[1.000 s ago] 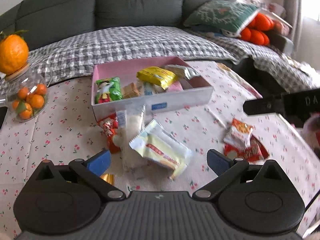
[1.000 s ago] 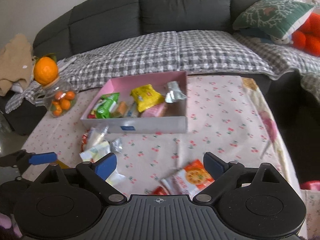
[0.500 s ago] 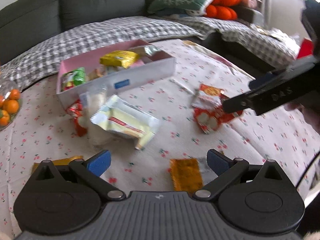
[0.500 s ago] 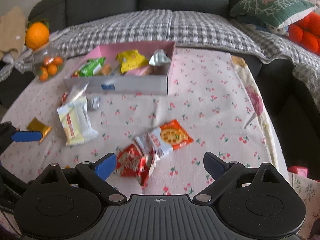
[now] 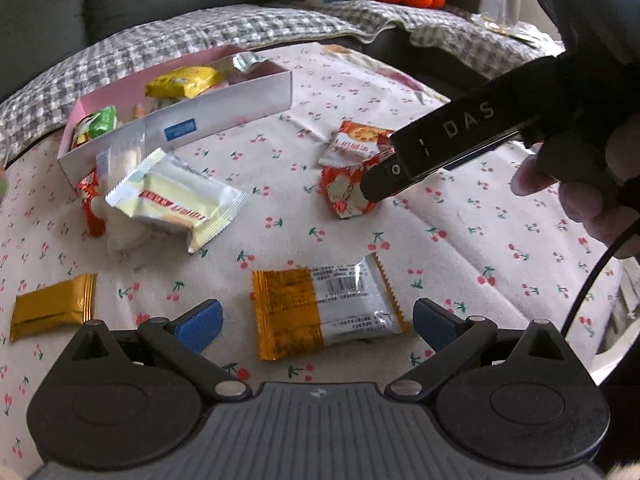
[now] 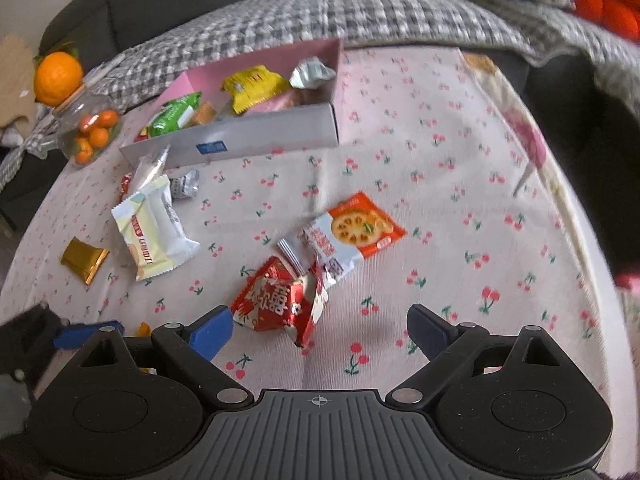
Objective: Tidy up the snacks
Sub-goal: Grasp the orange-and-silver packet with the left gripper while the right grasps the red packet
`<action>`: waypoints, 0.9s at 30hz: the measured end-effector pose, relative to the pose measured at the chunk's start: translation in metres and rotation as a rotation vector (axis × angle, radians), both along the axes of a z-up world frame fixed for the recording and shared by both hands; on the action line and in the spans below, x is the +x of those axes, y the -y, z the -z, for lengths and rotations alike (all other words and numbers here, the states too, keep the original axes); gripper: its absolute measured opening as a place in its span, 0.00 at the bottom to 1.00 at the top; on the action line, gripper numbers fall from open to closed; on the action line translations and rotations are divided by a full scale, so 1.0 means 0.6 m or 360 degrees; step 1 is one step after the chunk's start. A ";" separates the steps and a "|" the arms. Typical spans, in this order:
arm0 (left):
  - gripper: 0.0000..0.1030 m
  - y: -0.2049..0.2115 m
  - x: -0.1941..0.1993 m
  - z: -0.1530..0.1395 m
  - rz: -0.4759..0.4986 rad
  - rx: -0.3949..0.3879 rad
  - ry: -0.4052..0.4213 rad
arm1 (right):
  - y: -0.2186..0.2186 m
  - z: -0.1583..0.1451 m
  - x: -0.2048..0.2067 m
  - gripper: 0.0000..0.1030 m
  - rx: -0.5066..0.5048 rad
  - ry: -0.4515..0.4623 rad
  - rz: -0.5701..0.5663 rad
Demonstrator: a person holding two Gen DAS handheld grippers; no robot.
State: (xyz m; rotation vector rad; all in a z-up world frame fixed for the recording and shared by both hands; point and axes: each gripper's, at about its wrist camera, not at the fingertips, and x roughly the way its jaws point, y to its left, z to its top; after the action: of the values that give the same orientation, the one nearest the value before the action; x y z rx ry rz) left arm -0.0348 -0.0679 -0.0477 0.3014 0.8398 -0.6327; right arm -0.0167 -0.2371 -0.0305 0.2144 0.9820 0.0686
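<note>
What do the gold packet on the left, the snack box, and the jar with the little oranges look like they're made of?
Gold packet: metallic foil or foil-look film, shiny, with crisp creases and a crimped end.
Snack box: probably cardboard, matte, with thin flat walls, pink inside and pale grey outside.
Jar: clear and glossy, the oranges showing through; likely glass, possibly plastic.
</note>
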 end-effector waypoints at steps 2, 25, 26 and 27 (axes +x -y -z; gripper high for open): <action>0.98 -0.001 0.000 0.001 -0.0028 -0.0012 0.0008 | 0.002 0.006 0.003 0.93 0.0028 -0.0027 0.0021; 0.74 0.002 -0.004 -0.007 -0.0038 -0.0005 0.0041 | -0.025 -0.004 -0.002 0.59 -0.0069 0.0041 -0.0025; 0.73 0.002 -0.004 -0.007 -0.0041 -0.0006 0.0039 | -0.026 -0.005 -0.003 0.52 -0.0066 0.0041 -0.0031; 0.71 0.000 -0.004 -0.008 -0.0046 -0.0012 0.0036 | -0.027 -0.005 -0.003 0.46 -0.0064 0.0041 -0.0039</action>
State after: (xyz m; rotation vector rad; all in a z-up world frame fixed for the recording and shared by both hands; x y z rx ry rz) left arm -0.0371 -0.0682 -0.0431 0.2889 0.8184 -0.6045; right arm -0.0184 -0.2211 -0.0277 0.1642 0.9599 0.0735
